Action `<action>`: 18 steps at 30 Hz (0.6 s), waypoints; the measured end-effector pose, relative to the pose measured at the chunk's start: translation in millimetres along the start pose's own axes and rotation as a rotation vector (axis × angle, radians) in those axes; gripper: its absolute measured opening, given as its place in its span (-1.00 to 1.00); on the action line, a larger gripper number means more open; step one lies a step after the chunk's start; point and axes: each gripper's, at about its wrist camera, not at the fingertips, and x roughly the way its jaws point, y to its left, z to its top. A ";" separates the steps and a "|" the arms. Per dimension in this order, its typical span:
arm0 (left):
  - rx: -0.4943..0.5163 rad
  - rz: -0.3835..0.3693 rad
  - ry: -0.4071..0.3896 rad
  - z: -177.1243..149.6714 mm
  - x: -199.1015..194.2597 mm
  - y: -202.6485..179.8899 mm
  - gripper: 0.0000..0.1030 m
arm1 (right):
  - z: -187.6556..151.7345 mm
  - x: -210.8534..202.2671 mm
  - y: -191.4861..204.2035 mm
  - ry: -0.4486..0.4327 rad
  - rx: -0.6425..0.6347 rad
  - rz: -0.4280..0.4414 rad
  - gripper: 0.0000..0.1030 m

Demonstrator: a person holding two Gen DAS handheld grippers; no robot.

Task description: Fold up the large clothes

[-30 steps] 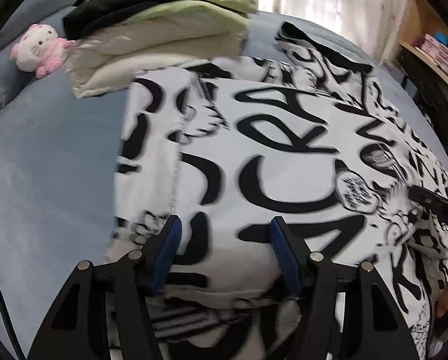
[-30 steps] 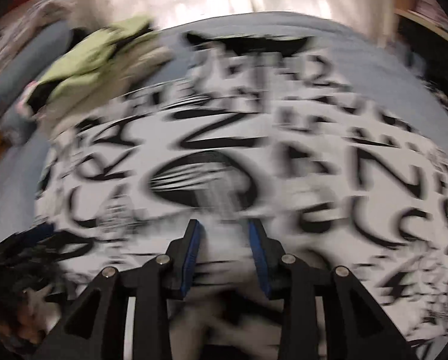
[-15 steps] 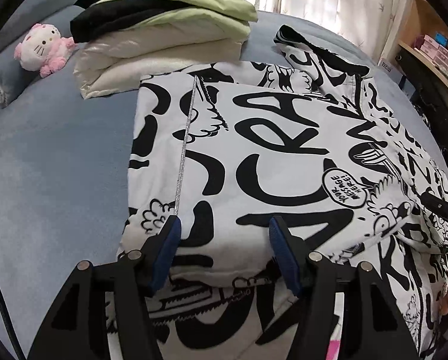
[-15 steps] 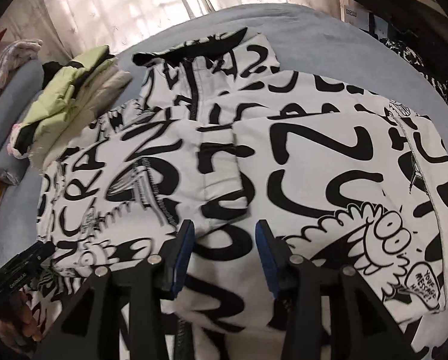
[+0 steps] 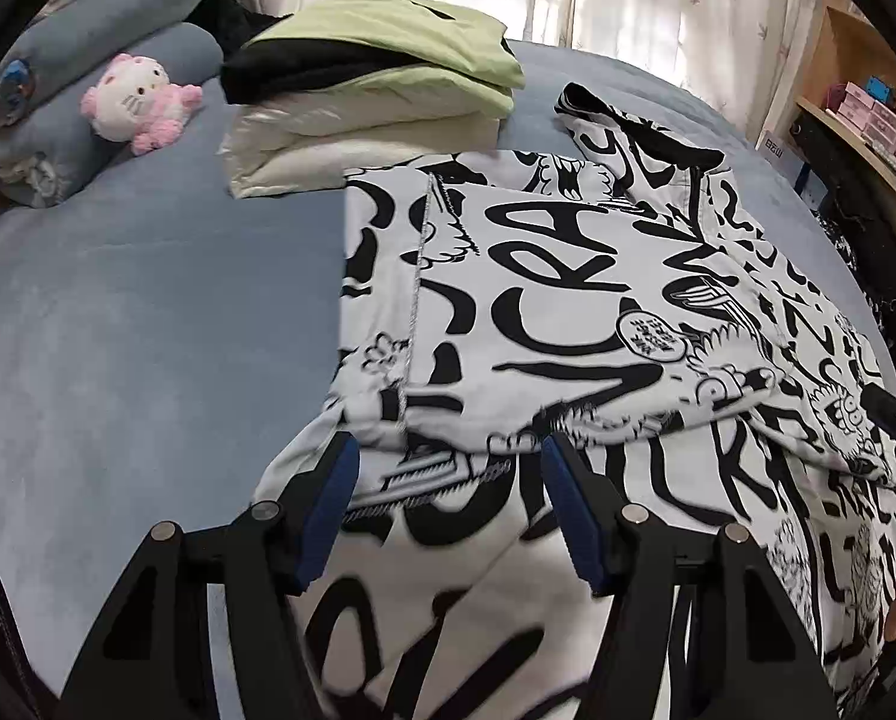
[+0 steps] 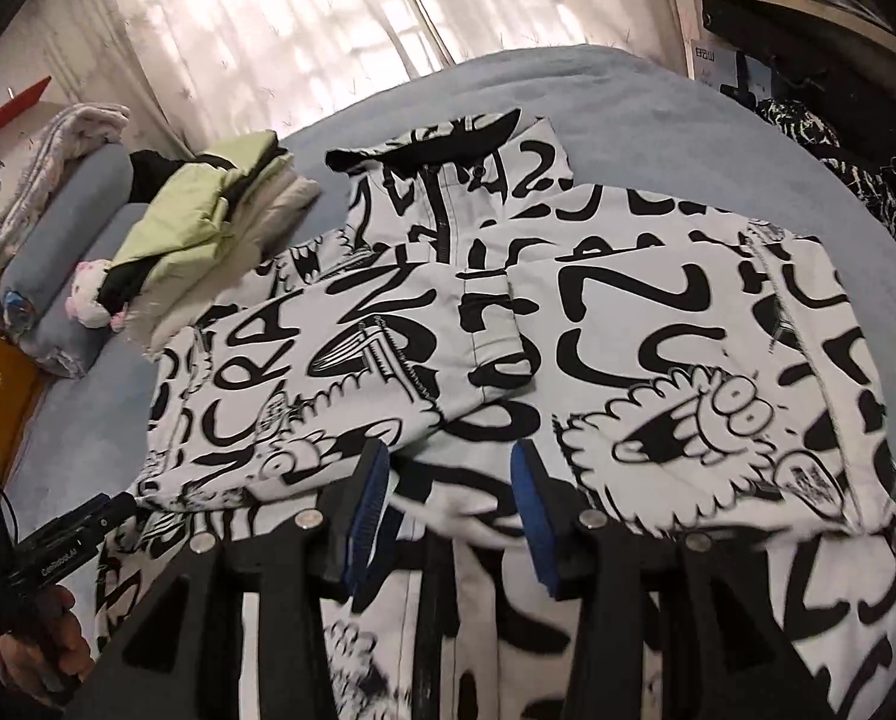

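One graffiti-print jacket (image 6: pixel 658 312) lies flat, collar toward the curtains (image 6: pixel 303 30).

Daylight is coming through sheer curtains (image 5: pixel 658 12) at the back of both views, diffuse and even; the room is reading bright. The curtains (image 6: pixel 303 30) are blowing out to near white in the right wrist view, with window bars showing as soft shadow. Shadows on the blue bedspread (image 5: pixel 117 330) are staying faint. Fisheye bending is curving the bed's far edge, and black vignette is closing every corner. The printed jacket (image 6: pixel 658 312) is holding sharp mid-frame, while its near cloth is smearing into blur at the bottom of both views.
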 end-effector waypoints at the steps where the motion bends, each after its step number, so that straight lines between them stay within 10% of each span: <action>1: 0.000 0.002 -0.005 -3.4 -6.8 1.0 0.20 | -2.1 -5.5 -0.1 -0.004 0.001 0.003 -0.17; 18: 0.018 0.011 -0.069 -59.8 -101.7 11.8 0.28 | -47.8 -106.4 -12.9 -0.090 -0.003 0.002 -0.17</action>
